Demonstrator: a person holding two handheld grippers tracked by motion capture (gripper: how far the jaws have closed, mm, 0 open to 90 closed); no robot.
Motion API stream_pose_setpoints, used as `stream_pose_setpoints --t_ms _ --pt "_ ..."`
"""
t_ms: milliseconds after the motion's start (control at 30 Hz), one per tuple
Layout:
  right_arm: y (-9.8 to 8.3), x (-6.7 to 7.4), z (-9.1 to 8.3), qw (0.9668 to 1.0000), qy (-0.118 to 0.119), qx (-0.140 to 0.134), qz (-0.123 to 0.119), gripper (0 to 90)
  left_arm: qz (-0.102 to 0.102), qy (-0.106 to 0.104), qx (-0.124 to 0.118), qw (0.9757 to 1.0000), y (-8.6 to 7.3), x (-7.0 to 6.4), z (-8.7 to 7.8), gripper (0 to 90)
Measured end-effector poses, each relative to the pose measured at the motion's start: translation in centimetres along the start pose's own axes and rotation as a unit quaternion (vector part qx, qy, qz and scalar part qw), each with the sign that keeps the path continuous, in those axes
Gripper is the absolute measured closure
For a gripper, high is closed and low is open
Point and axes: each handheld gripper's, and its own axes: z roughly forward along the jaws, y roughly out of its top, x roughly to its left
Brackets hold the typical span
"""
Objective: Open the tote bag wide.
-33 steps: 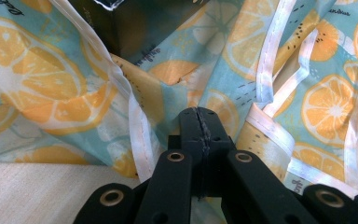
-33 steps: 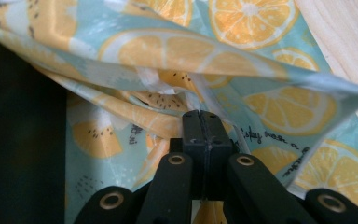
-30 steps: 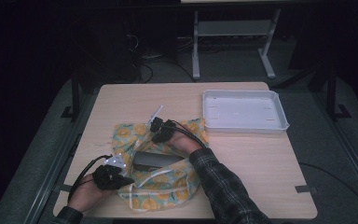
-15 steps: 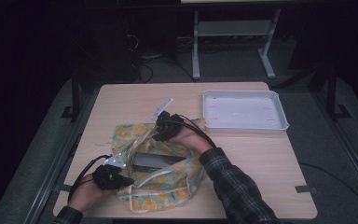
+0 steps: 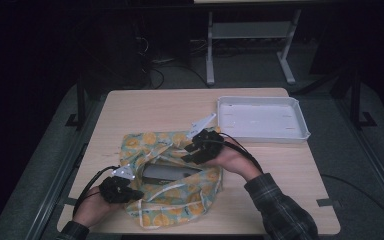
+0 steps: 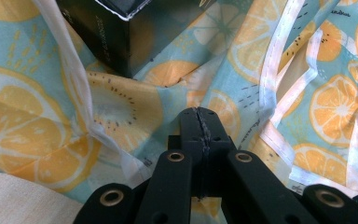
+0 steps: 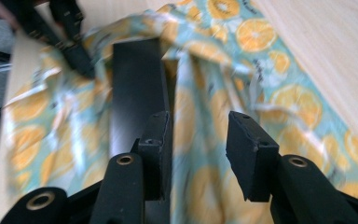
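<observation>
- While the fruit-print cloth bag [image 5: 172, 185] lies crumpled on the near part of the desk [image 5: 145, 112], a dark flat box [image 5: 167, 173] sits inside its open mouth, partly covered by the fabric.
- Left gripper [image 5: 121, 188] sits at the bag's near left edge, jaws pressed together on a fold of the fabric, as the left gripper view shows [image 6: 199, 126].
- Right gripper [image 5: 196, 149] hovers above the bag's far right edge; its jaws have just been opening and stand apart with nothing between them, the box and cloth lying below in the right gripper view [image 7: 198, 149].
- White tray [image 5: 300, 131] rests on the desk's far right, well apart from the bag.
</observation>
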Motion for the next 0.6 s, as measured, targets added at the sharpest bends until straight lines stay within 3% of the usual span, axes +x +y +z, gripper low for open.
stream_pose_setpoints --t_ms 100,300,500,600 --pt "-1.6 0.6 -1.3 1.0000 0.007 0.004 0.000 58.6 -0.004 0.001 -0.003 1.0000 0.0 -0.1 0.0 89.8" --pt "-4.2 1.1 -2.4 0.9997 0.018 0.017 0.006 58.3 -0.005 0.000 -0.004 1.0000 0.0 0.0 0.0 89.8" --pt "-5.4 1.5 -2.8 0.9994 0.022 0.027 0.006 60.1 -0.003 -0.001 -0.003 1.0000 0.0 0.0 0.0 89.8" --pt "-5.6 1.7 -2.6 0.9993 0.023 0.029 0.002 67.0 -0.002 -0.001 -0.002 1.0000 0.0 0.0 0.0 89.8"
